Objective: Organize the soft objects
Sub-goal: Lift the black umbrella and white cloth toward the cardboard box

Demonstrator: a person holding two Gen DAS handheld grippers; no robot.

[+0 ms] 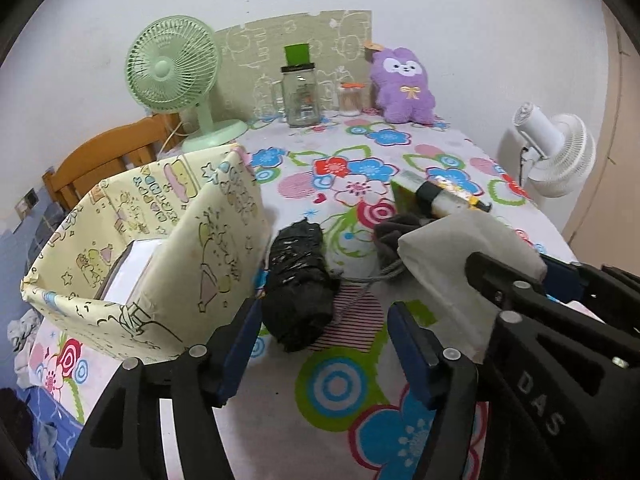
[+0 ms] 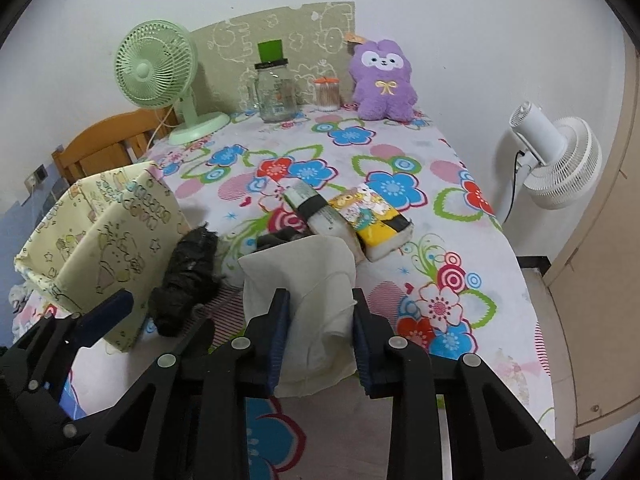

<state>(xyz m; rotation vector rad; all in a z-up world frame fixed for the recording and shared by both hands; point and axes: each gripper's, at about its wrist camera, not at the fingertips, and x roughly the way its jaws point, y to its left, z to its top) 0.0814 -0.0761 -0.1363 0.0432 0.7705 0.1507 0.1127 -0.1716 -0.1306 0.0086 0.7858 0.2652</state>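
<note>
Now your right gripper (image 2: 320, 332) clamps cream cloth (image 2: 312, 280) between blue pads, low centre of right wrist view. Your left gripper (image 1: 320, 344) stands open, nothing between fingers, bottom centre of left view. Black bundle (image 1: 300, 284) lies on flowered bench (image 1: 360, 148) just beyond it, beside cream patterned box (image 1: 160, 248) at left. Tissue pack (image 2: 380, 216) sits mid-frame, behind cloth.

The left hand-held gripper (image 1: 320, 344) stands parted and empty; the right hand-held gripper (image 2: 320, 336) pinches a cream folded cloth (image 2: 316, 280).
</note>
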